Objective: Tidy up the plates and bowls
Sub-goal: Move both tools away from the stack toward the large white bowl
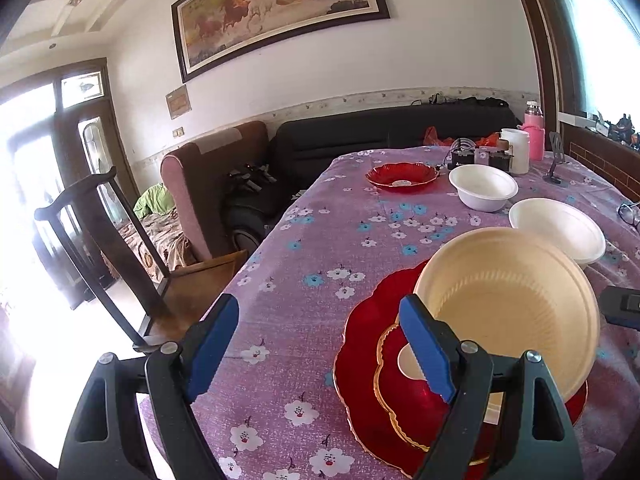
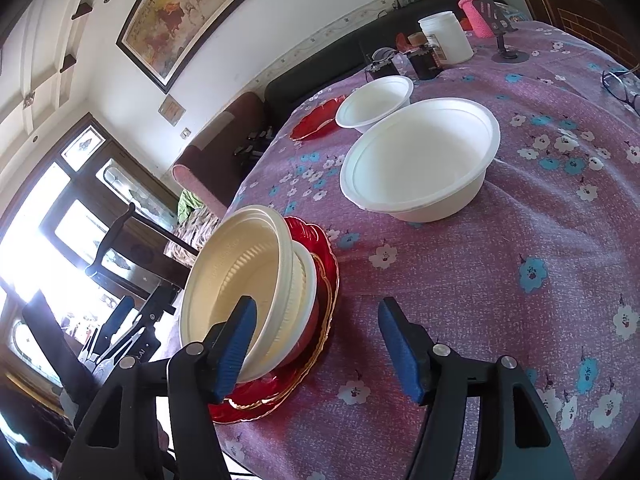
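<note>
Basically the bench [image 2: 460, 280] under its purple flowered cloth carries everything, near edge to far end. Stack of red plates [image 1: 360, 344] sits at the near edge, likely the gathering spot. On it lie cream bowls [image 2: 240, 280], one nested in the other and tipped toward the left side, so not seated flat yet. Big white bowl [image 2: 420, 160] stands just beyond, small white bowl [image 2: 376, 100] and a lone red plate [image 1: 402, 176] farther back, all apart, probably next to collect. Left claw [image 1: 320, 344] is spread, one finger in front of the cream bowls' rim, gripping nothing. Right claw [image 2: 316, 344] is spread too; its left finger overlaps the bowl wall, contact unclear. Jar [image 2: 446, 38], pink bottle [image 1: 534, 136], phone stand [image 2: 500, 24] and glasses [image 2: 622, 84] crowd the far end, clear of the stacking path.
</note>
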`<state>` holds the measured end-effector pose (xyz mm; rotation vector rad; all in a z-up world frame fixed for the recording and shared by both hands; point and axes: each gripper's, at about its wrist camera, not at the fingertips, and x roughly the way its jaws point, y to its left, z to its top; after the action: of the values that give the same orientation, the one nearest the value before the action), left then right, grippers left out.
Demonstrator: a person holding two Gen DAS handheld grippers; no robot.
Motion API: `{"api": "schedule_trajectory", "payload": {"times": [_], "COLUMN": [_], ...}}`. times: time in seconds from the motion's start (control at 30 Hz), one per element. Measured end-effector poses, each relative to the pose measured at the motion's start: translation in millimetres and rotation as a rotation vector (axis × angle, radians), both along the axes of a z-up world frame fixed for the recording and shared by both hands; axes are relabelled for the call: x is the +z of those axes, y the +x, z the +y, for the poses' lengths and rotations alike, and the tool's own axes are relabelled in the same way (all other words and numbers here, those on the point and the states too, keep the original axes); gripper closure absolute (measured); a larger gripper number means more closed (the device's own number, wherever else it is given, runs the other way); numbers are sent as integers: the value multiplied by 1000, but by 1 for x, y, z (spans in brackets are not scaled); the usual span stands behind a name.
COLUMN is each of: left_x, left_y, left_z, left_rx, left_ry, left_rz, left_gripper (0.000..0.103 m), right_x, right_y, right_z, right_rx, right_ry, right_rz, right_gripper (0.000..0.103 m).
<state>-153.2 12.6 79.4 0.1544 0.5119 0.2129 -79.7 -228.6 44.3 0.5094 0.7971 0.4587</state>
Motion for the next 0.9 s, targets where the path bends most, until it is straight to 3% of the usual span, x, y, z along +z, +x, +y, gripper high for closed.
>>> {"api": "schedule_trajectory", "payload": {"times": [0.17,0.4,0.53,0.63,0.7,0.9], "left_x": [3,32,44,44,47,53], "left_y": [2,18,41,71,85,121], "left_z": [-4,-5,-13,-23,-34,-87], "left_rx": [-15,-164,-274,-339,-376,-381], "left_ry": [16,-53,-161,-300,-341,-299], "left_rz": [3,103,207,356,413,483], "left_gripper": [19,19,19,20,20,20], "right_x": [-1,13,17,21,25,34], "right_y": [1,1,1,6,6,19], "right_z": [-10,-47,-69,-84,-92,-102], "right_rx": [-13,-101,-162,-192,-211,-206], "right_ry": [16,32,38,36,26,-42], "right_rz": [1,-29,-29,-21,-27,-2], "right_gripper": [35,35,35,35,35,35]}}
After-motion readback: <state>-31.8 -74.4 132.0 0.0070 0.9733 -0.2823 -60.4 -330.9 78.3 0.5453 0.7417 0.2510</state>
